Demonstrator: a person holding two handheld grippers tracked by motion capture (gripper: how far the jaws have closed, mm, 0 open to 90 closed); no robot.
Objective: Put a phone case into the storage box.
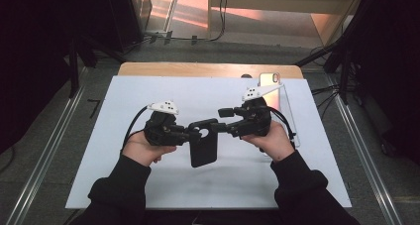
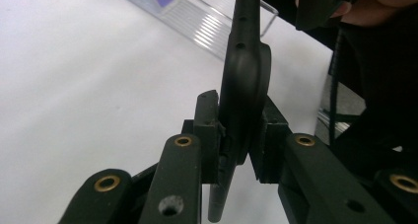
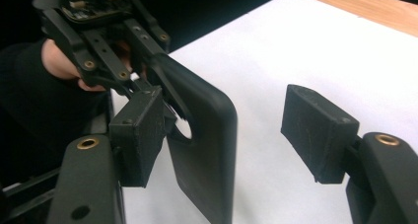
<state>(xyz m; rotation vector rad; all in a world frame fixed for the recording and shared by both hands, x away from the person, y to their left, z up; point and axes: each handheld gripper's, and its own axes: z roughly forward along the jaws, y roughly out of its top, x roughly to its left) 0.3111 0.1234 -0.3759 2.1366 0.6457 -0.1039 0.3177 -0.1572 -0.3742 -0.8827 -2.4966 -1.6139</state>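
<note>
A black phone case [image 1: 203,148] hangs over the white sheet, gripped near its camera cutout. My left gripper [image 1: 195,133] is shut on it; in the left gripper view the case [image 2: 244,81] stands edge-on, pinched between the pads of that gripper [image 2: 241,140]. My right gripper [image 1: 221,120] faces it from the right and is open. In the right gripper view, one pad of my right gripper [image 3: 229,135] lies against the case [image 3: 207,150] by the cutout, and the other pad [image 3: 318,130] stands well apart from it.
A white sheet [image 1: 148,185] covers a wooden table [image 1: 198,69]. Behind my right hand, a phone [image 1: 270,79] rests on a clear plastic tray [image 1: 286,108]; that tray [image 2: 197,21] is also in the left gripper view. Dark floor and stands surround the table.
</note>
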